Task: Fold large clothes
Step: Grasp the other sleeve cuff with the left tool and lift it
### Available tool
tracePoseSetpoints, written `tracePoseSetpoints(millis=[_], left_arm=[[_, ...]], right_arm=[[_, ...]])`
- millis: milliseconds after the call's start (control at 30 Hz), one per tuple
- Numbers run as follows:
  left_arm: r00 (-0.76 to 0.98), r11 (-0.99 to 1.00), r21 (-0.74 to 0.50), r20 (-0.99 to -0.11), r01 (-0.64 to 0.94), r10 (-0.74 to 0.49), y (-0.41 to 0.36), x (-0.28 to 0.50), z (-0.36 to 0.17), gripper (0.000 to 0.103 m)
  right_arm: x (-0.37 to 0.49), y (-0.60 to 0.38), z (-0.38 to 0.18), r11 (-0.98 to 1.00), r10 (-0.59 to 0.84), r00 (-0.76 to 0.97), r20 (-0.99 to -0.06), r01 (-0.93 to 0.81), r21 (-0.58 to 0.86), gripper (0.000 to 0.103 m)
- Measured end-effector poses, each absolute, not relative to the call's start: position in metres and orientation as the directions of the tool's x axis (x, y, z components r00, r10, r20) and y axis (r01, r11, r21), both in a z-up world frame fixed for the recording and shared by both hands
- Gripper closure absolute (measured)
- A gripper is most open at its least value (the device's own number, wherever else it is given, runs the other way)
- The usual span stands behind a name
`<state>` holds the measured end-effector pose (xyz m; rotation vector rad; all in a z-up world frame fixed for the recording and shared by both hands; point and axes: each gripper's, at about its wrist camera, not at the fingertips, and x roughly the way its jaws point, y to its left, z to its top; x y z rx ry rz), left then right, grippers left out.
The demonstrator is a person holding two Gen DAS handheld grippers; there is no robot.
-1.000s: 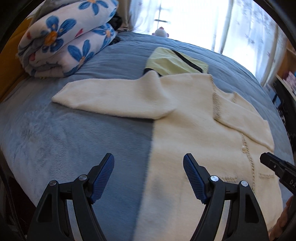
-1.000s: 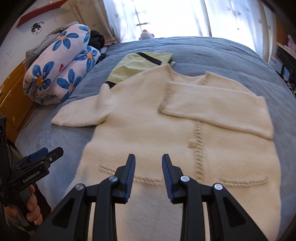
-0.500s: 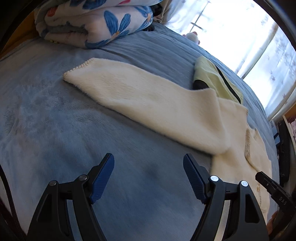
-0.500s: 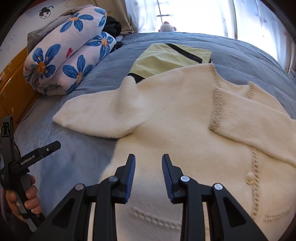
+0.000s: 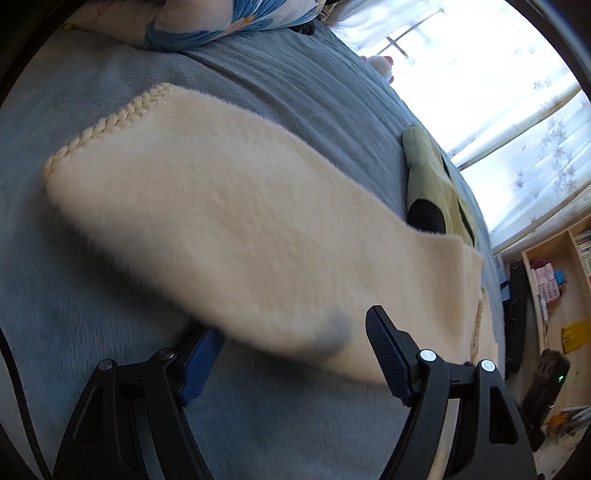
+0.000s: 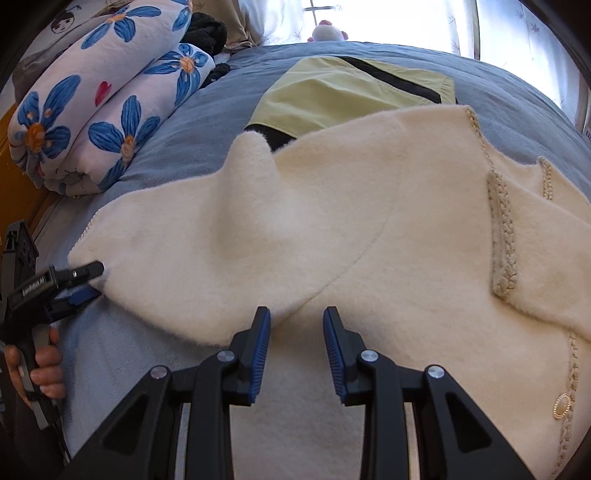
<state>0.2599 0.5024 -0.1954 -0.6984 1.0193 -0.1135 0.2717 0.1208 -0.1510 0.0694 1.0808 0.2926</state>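
A cream cardigan point(image 6: 369, 229) lies flat on the blue bed cover point(image 5: 92, 295). One of its sleeves is folded across its front point(image 6: 535, 240). The other sleeve point(image 5: 240, 229) stretches out to the left, ending in a braided cuff point(image 5: 110, 122). My left gripper point(image 5: 291, 350) is open at that sleeve's near edge, one finger point(image 5: 201, 358) tucked partly under the fabric and the other above it. In the right wrist view, the left gripper point(image 6: 86, 282) sits by the cuff end. My right gripper point(image 6: 297, 347) hovers over the armpit, its jaws a little apart with nothing between them.
A folded yellow-green garment point(image 6: 351, 96) lies beyond the cardigan's collar. A rolled floral quilt point(image 6: 92, 110) sits at the far left, and a plush toy point(image 6: 327, 33) by the window. Shelves point(image 5: 554, 288) stand past the bed's right side. A hand point(image 6: 40, 365) holds the left gripper.
Both grippers moved left and down toward the outstretched sleeve. The left one turned and came to the sleeve's edge, which now lies between its jaws. The right shifted from the button placket to the armpit.
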Motion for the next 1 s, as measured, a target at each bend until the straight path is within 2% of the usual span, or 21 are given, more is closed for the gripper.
tracePoseSetpoints(millis=[33, 67, 100, 167, 233, 333, 400, 500, 667, 767, 900, 1000], left_arm=[[0.551, 0.78, -0.583, -0.738, -0.23, -0.389, 0.506, 0.263, -0.196, 0.042], [0.557, 0.791, -0.562, -0.748, -0.242, -0.361, 0.508, 0.266, -0.196, 0.067], [0.556, 0.809, -0.53, -0.764, -0.253, -0.327, 0.509, 0.269, -0.197, 0.079], [0.566, 0.81, -0.521, -0.766, -0.27, -0.304, 0.507, 0.269, -0.194, 0.091], [0.597, 0.841, -0.471, -0.765, -0.266, -0.24, 0.496, 0.263, -0.178, 0.095], [0.642, 0.906, -0.353, -0.755, -0.231, -0.13, 0.456, 0.256, -0.139, 0.097], [0.675, 0.932, -0.317, -0.727, -0.175, -0.121, 0.421, 0.249, -0.11, 0.097], [0.718, 0.957, -0.286, -0.677, -0.054, -0.162, 0.362, 0.24, -0.066, 0.097], [0.71, 0.945, -0.259, -0.627, 0.198, -0.321, 0.238, 0.228, -0.021, 0.097], [0.666, 0.925, -0.219, -0.644, 0.31, -0.376, 0.159, 0.22, -0.028, 0.095], [0.544, 0.901, -0.208, -0.737, 0.382, -0.401, 0.074, 0.226, -0.077, 0.093], [0.429, 0.894, -0.22, -0.816, 0.39, -0.387, 0.031, 0.23, -0.118, 0.08]], right_arm=[[0.271, 0.118, -0.152, 0.959, 0.271, 0.435, -0.859, -0.197, 0.203, 0.074], [0.27, 0.116, -0.153, 0.96, 0.27, 0.433, -0.86, -0.19, 0.206, 0.073], [0.269, 0.113, -0.153, 0.96, 0.271, 0.43, -0.861, -0.182, 0.211, 0.073], [0.266, 0.104, -0.153, 0.959, 0.279, 0.425, -0.861, -0.165, 0.229, 0.073], [0.261, 0.092, -0.151, 0.959, 0.284, 0.425, -0.86, -0.146, 0.244, 0.073], [0.254, 0.071, -0.148, 0.958, 0.287, 0.422, -0.86, -0.115, 0.263, 0.073], [0.246, 0.053, -0.141, 0.956, 0.289, 0.43, -0.855, -0.094, 0.276, 0.073], [0.233, 0.023, -0.126, 0.954, 0.288, 0.462, -0.839, -0.064, 0.293, 0.073], [0.206, -0.036, -0.098, 0.952, 0.267, 0.535, -0.802, -0.014, 0.307, 0.073], [0.189, -0.075, -0.089, 0.958, 0.215, 0.573, -0.791, 0.032, 0.284, 0.073], [0.173, -0.121, -0.094, 0.958, 0.16, 0.575, -0.803, 0.107, 0.267, 0.073], [0.167, -0.147, -0.102, 0.949, 0.146, 0.562, -0.814, 0.152, 0.275, 0.073]])
